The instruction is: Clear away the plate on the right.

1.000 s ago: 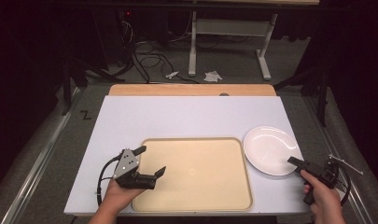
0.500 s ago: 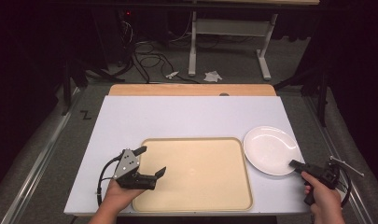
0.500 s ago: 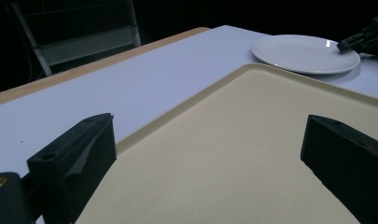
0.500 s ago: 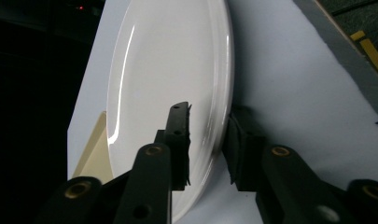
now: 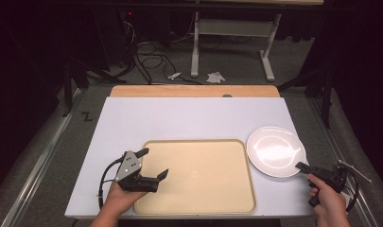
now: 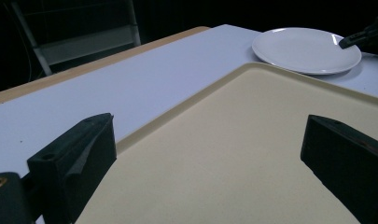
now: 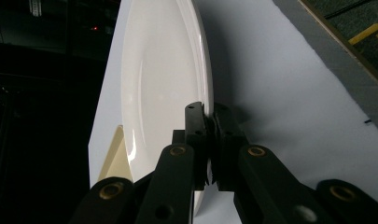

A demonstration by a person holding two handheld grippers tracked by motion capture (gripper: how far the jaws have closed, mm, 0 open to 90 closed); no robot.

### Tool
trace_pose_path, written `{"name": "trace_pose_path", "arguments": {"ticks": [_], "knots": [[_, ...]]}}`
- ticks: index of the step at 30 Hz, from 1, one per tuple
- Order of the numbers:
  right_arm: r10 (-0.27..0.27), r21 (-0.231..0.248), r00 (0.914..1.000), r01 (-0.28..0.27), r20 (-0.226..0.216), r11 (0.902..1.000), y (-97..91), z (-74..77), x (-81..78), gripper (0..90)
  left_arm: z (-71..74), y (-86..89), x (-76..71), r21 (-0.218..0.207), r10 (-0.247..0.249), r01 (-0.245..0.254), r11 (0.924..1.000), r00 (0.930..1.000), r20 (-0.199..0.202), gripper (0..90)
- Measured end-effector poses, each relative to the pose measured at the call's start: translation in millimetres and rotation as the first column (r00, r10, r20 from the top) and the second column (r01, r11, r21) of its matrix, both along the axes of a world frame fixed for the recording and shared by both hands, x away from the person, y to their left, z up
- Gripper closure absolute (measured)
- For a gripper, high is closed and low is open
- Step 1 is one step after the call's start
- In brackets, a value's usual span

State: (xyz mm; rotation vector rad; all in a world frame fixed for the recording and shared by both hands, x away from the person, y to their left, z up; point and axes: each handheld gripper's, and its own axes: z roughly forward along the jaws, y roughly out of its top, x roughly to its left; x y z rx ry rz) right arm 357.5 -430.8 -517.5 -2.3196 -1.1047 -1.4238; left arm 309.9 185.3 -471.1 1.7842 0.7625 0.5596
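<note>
A white plate (image 5: pixel 275 151) lies on the white table to the right of a large beige tray (image 5: pixel 198 175). My right gripper (image 5: pixel 301 166) is shut on the plate's near rim; in the right gripper view its jaws (image 7: pixel 209 119) pinch the edge of the plate (image 7: pixel 158 74). My left gripper (image 5: pixel 154 162) is held wide open over the tray's left edge with nothing between its fingers. In the left gripper view the tray (image 6: pixel 252 154) spreads below my left gripper (image 6: pixel 207 135), with the plate (image 6: pixel 305 49) far off at the upper right.
The white table top (image 5: pixel 189 118) has a wooden strip (image 5: pixel 194 91) along its far edge. Beyond it the dark floor holds cables and a desk frame (image 5: pixel 231 38). The table's right edge (image 5: pixel 317 142) runs close to the plate.
My right hand has drifted slightly toward the near table edge while still gripping the plate rim. The left gripper, tray and plate sit as before.
</note>
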Motion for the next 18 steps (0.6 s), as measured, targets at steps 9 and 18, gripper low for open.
{"name": "trace_pose_path", "arguments": {"ticks": [9,18], "knots": [[-0.014,-0.011,0.9997,0.014,0.02,0.9998,1.5,4.2,-0.9,89.2,0.6,0.9,-0.5,-0.007,0.003,-0.003,1.0,1.0,0.004,4.1],[-0.021,-0.024,0.9995,0.021,0.024,0.9995,0.6,7.0,-1.2,89.2,1.0,1.6,-0.8,-0.008,0.007,-0.007,0.9999,0.9999,0.008,4.0]]}}
